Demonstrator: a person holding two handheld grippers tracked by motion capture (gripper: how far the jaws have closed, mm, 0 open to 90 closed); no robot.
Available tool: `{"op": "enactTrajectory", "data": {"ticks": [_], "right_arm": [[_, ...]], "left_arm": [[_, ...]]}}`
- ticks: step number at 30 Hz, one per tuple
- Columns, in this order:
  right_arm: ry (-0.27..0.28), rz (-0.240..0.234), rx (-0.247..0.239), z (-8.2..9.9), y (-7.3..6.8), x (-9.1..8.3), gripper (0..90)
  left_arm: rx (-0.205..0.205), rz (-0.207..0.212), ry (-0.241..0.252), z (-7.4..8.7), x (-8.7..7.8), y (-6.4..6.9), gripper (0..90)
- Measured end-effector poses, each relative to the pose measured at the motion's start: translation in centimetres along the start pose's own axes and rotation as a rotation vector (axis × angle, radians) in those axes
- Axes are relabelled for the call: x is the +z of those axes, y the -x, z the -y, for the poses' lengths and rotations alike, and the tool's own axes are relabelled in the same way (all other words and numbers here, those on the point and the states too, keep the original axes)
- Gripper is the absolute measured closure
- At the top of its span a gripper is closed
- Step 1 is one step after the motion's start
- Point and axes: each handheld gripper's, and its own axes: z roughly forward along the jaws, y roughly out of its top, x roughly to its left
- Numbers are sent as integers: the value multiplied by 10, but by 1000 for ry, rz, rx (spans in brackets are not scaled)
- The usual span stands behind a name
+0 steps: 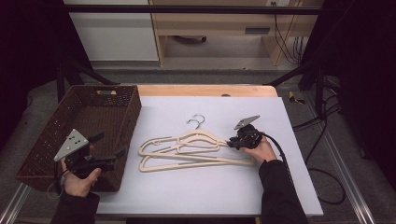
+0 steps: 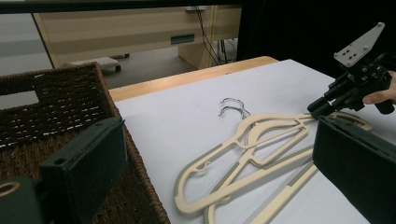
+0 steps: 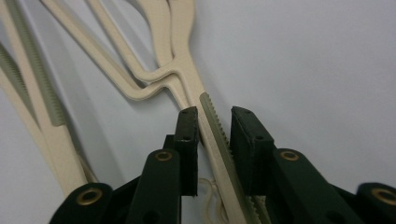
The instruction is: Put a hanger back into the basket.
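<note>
Right hand-held gripper (image 3: 215,135) straddles 1 hanger's (image 3: 205,116) arm, jaws not quite clamped; left hand-held gripper (image 1: 109,157) waits released at 9 o'clock by the basket (image 1: 56,126). Both hangers remain on the desk (image 1: 187,196).

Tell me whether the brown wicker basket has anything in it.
Empty as far as it shows: the brown woven wicker basket shows only its bare bottom in the high view. Both cream plastic hangers lie outside it on the white tabletop.

Overhead view, two close gripper views; shared hangers (image 1: 196,147)
</note>
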Motion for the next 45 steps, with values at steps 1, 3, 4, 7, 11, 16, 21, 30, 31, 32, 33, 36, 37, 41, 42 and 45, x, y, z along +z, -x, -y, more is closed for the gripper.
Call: {"op": "enactTrajectory", "data": {"ticks": [1, 3, 4, 7, 11, 16, 21, 30, 31, 32, 33, 36, 37, 41, 42, 45], "right_arm": [[2, 0, -21, 1, 0, 1, 744], [1, 2, -24, 0, -1, 1, 740], [1, -9, -19, 0, -1, 2, 733], [17, -5, -37, 0, -2, 5, 735], [22, -20, -57, 1, -1, 4, 744], [56, 12, -25, -4, -7, 0, 564], [132, 42, -27, -16, -17, -2, 509], [176, 97, 37, -49, -25, 12, 444], [161, 100, 35, -57, -27, 19, 441], [161, 100, 35, -57, -27, 19, 441], [151, 101, 34, -59, -28, 23, 438], [100, 100, 40, -69, -30, 41, 447], [73, 100, 53, -72, -31, 50, 458], [55, 96, 44, -73, -31, 60, 515], [58, 100, 67, -72, -29, 63, 535], [58, 84, 93, -69, -22, 64, 593]], "left_arm": [[-2, 0, -3, 0, 1, 0, 29], [-2, 2, -4, 0, 1, 1, 29], [1, 3, -6, 0, 1, 1, 29], [9, 5, -12, 0, 2, 2, 29], [5, 7, -10, 0, 3, 2, 29], [9, 7, -15, 0, 3, 3, 29], [13, 9, -19, 0, 4, 3, 29], [9, 8, -16, 0, 3, 2, 30], [4, 9, -11, 0, 3, 2, 30], [4, 8, -10, 0, 3, 2, 30], [3, 9, -9, 0, 3, 2, 30], [10, 12, -12, 0, 2, 2, 30], [6, 12, -7, 0, 2, 2, 30], [2, 15, -2, -1, 1, 2, 30], [2, 15, 0, -1, 1, 2, 30], [4, 16, -1, -1, 1, 2, 31]]}}
